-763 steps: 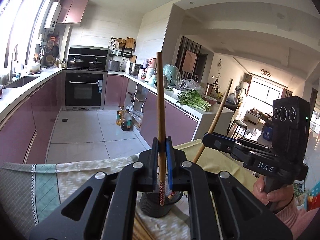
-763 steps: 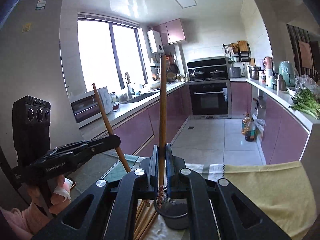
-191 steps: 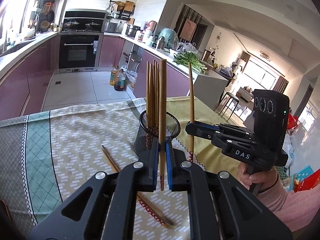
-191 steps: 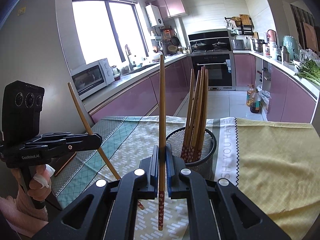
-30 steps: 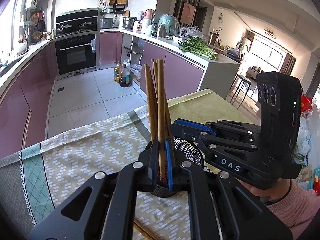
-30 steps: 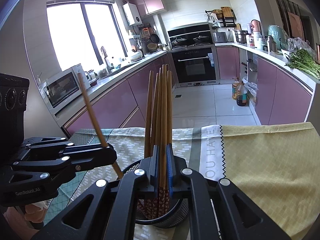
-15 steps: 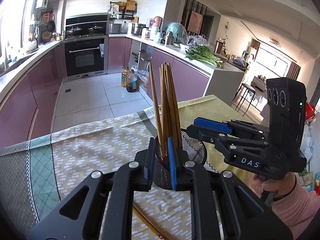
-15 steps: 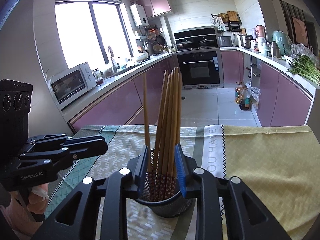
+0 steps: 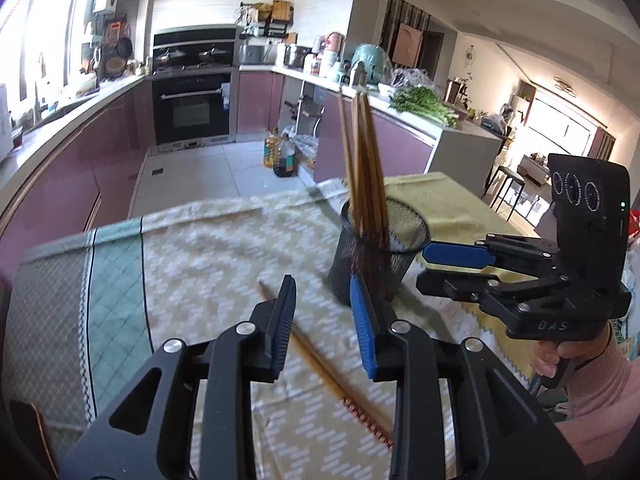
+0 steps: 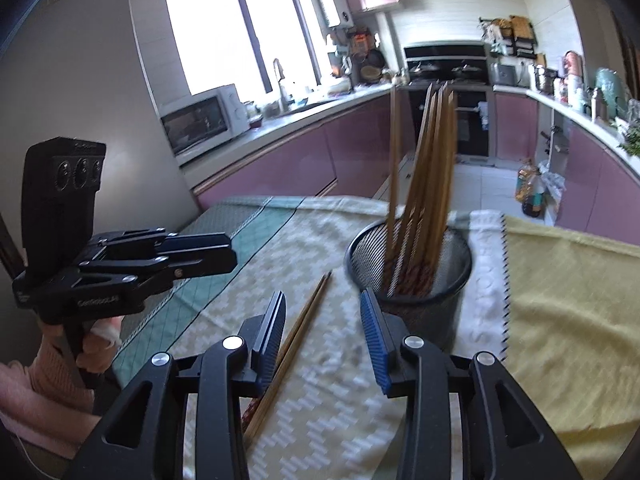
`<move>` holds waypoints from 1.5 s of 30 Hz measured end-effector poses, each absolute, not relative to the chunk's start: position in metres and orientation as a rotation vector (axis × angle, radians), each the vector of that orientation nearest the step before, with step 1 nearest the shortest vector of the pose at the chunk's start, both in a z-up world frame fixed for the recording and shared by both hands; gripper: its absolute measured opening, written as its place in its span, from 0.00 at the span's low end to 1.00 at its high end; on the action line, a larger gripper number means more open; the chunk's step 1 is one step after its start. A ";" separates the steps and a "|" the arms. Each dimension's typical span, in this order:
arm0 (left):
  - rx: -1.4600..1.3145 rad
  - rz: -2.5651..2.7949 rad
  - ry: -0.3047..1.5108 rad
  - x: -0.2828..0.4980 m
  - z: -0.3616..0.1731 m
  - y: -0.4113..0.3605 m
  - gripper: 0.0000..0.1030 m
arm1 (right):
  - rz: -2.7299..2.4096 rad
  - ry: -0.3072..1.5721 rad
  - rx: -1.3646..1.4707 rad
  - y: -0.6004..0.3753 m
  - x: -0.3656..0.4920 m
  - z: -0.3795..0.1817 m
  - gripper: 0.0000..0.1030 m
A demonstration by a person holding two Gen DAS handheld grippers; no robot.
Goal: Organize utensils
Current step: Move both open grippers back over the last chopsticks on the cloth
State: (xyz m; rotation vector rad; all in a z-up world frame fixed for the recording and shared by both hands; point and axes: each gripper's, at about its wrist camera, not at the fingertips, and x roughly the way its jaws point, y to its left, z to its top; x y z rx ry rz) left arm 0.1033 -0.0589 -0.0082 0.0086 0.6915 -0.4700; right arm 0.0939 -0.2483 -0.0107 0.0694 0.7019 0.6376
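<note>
Beside holder (image 10: pixel 408 280); chopsticks (image 10: pixel 296 332) lie loose

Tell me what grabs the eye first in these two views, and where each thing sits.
A black mesh holder stands near the middle of the patterned tablecloth, with a bundle of wooden chopsticks upright in it. Two more loose chopsticks lie flat on the cloth beside it. In front, the left gripper and right gripper have just been opening, with nothing gripped in their jaws.
</note>
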 end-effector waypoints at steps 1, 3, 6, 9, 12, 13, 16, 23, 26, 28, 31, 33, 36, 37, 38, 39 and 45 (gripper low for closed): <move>0.002 -0.460 0.709 0.102 -0.015 -0.056 0.28 | 0.649 0.723 0.062 -0.243 0.092 -0.017 0.36; -0.009 -0.448 0.737 0.102 -0.027 -0.050 0.28 | 0.669 0.766 0.059 -0.234 0.090 -0.030 0.36; -0.026 -0.425 0.773 0.102 -0.045 -0.043 0.28 | 0.683 0.808 0.052 -0.223 0.089 -0.044 0.36; -0.041 -0.410 0.803 0.102 -0.059 -0.039 0.28 | 0.687 0.842 0.032 -0.211 0.087 -0.056 0.36; -0.053 -0.402 0.827 0.103 -0.069 -0.038 0.28 | 0.685 0.874 0.014 -0.202 0.086 -0.066 0.36; -0.059 -0.400 0.835 0.103 -0.073 -0.037 0.28 | 0.682 0.884 0.008 -0.199 0.086 -0.069 0.36; -0.071 -0.395 0.850 0.104 -0.080 -0.034 0.28 | 0.673 0.898 -0.003 -0.196 0.084 -0.072 0.36; -0.083 -0.395 0.865 0.104 -0.087 -0.032 0.28 | 0.657 0.907 -0.033 -0.192 0.081 -0.076 0.36; -0.083 -0.398 0.868 0.104 -0.088 -0.033 0.28 | 0.650 0.910 -0.046 -0.190 0.080 -0.077 0.36; -0.085 -0.400 0.871 0.104 -0.090 -0.033 0.28 | 0.641 0.912 -0.057 -0.189 0.080 -0.078 0.36; -0.086 -0.404 0.872 0.105 -0.091 -0.034 0.28 | 0.633 0.916 -0.062 -0.187 0.080 -0.080 0.36; -0.085 -0.405 0.874 0.105 -0.092 -0.034 0.28 | 0.630 0.917 -0.062 -0.187 0.080 -0.080 0.35; -0.083 -0.407 0.878 0.106 -0.093 -0.035 0.28 | 0.624 0.920 -0.060 -0.187 0.082 -0.080 0.35; -0.084 -0.408 0.879 0.106 -0.094 -0.036 0.28 | 0.622 0.922 -0.060 -0.186 0.083 -0.080 0.35; -0.083 -0.410 0.881 0.106 -0.094 -0.036 0.28 | 0.620 0.924 -0.060 -0.186 0.083 -0.080 0.35; -0.082 -0.410 0.883 0.107 -0.095 -0.036 0.28 | 0.615 0.926 -0.059 -0.187 0.084 -0.079 0.35; -0.068 -0.423 0.894 0.110 -0.099 -0.042 0.28 | 0.597 0.937 -0.047 -0.193 0.088 -0.078 0.34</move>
